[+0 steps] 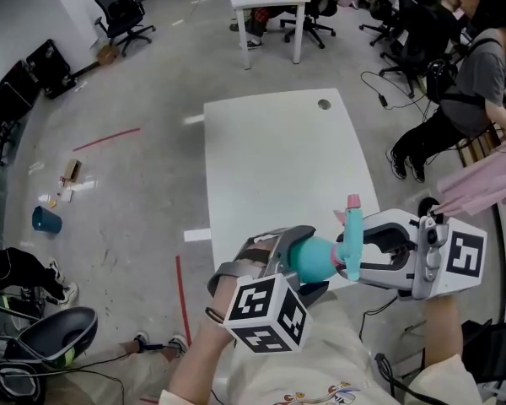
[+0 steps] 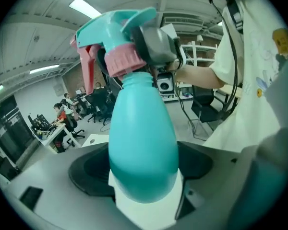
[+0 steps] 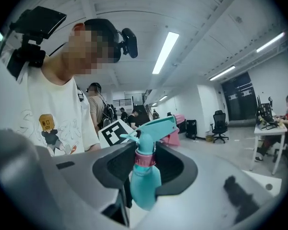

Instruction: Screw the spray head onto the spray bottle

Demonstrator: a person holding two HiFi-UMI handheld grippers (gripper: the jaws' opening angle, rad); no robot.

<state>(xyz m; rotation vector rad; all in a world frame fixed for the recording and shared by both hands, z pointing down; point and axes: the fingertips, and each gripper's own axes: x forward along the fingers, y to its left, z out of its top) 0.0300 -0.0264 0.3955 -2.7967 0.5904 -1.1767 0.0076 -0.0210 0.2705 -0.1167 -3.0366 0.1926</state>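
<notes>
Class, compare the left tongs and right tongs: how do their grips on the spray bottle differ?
Left tongs clamp the spray bottle at its broad teal body; right tongs clamp the narrow pink collar. Left tongs reach in from the left, right tongs from the right. Both are shut on the one bottle.

The room is bright and evenly lit. In the right gripper view, long ceiling strip lights run high above the spray bottle and burn out to plain white. In the left gripper view another tube glows above and left of the bottle. Shadows are soft: in the head view the white table beyond the bottle carries hardly any. The bottle's body shows a faint sheen, perhaps from the tubes overhead. Both gripper views are fisheye, so lines bow more the farther they lie from the bottle and the corners go black. The foreground just below the bottle is out of focus, and the background behind it is slightly soft.
</notes>
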